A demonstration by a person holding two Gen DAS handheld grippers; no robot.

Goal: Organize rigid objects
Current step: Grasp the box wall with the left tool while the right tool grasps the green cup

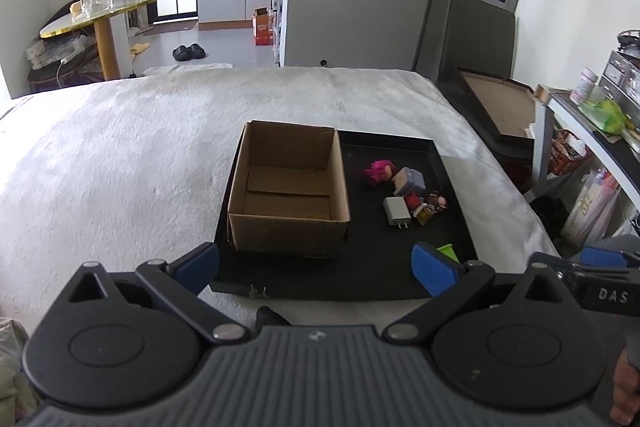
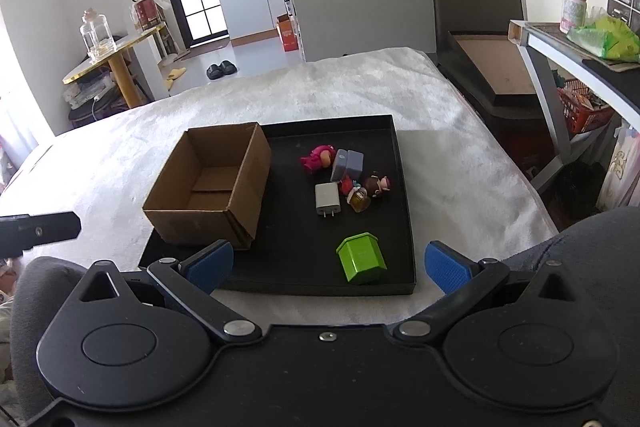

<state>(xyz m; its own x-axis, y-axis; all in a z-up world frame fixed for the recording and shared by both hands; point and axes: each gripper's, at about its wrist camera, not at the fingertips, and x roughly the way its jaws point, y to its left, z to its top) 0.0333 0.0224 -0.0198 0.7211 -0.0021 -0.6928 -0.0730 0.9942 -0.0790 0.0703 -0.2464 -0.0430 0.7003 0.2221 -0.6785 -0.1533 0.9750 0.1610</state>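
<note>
Black tray (image 2: 404, 195): green box (image 2: 362, 258) whole only from right; both tools wide.

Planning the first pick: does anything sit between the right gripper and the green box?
Nothing visible does. The green box stands alone at the black tray's near edge, just ahead of the open right gripper; the other toys lie farther back.

Box (image 2: 208, 187) left of toys (image 2: 344, 179) on tray (image 2: 404, 227)
</note>
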